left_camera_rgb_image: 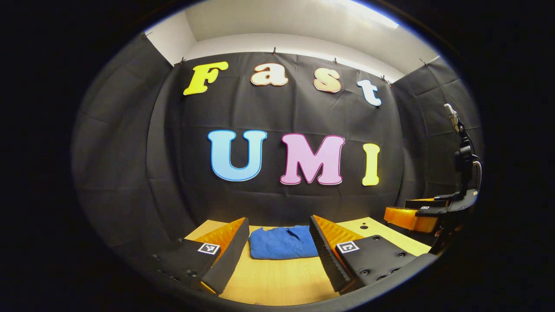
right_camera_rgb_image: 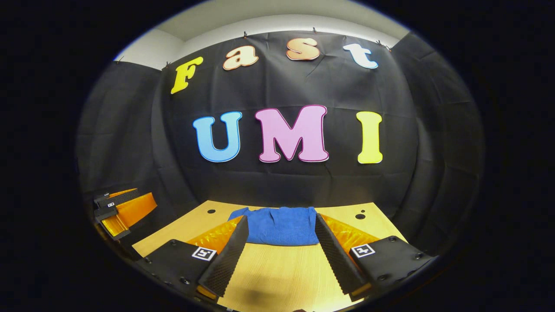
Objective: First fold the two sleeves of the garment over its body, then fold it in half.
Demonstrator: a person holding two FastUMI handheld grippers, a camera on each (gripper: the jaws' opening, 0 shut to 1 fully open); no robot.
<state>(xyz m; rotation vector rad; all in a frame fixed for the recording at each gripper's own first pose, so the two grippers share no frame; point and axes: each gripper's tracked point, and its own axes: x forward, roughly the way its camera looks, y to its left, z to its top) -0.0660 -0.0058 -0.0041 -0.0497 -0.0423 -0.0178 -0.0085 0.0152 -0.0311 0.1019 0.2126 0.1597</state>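
A blue garment (left_camera_rgb_image: 282, 243) lies folded into a compact rectangle on the wooden table (left_camera_rgb_image: 277, 281); it also appears in the right gripper view (right_camera_rgb_image: 281, 225), towards the table's far edge. My left gripper (left_camera_rgb_image: 279, 242) hangs open above the table, short of the garment, with nothing between its fingers. My right gripper (right_camera_rgb_image: 281, 240) is open too, raised in front of the garment, with nothing in it. The right gripper (left_camera_rgb_image: 422, 214) also appears far right in the left gripper view, and the left gripper (right_camera_rgb_image: 119, 208) far left in the right gripper view.
The wooden table (right_camera_rgb_image: 277, 277) has small dark holes (right_camera_rgb_image: 360, 216) near its far corners. Black cloth walls close in the booth behind and on both sides. Bare tabletop lies between the garment and the near edge.
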